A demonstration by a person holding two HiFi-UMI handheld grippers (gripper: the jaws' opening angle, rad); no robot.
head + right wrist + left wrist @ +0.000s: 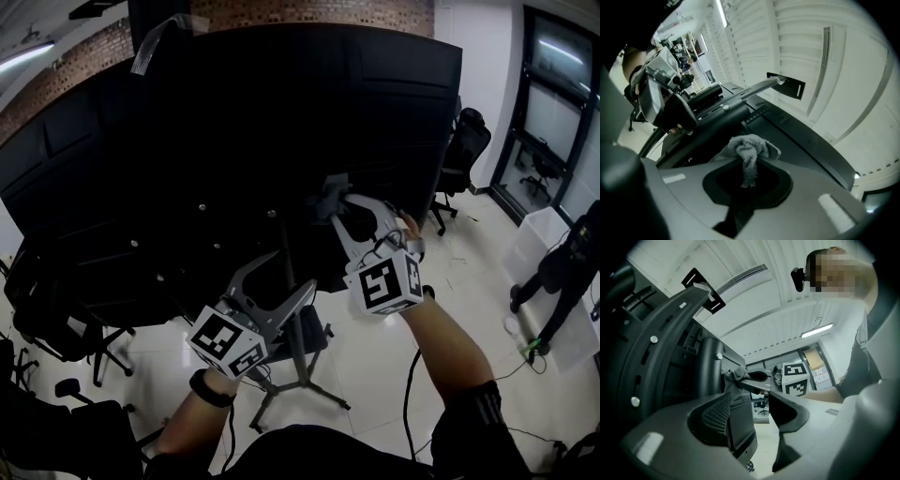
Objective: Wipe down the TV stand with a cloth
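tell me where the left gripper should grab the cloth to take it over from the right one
Best the bunched wad of the cloth that sticks out past the right gripper, not the thin tail pinched in its jaws. The open left gripper should probably come in from the side, across the wad, since the tv back lies just behind it.

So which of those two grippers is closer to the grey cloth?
Right. The right gripper is shut on the cloth itself; the left gripper sits lower and to its left, jaws open, clear of it.
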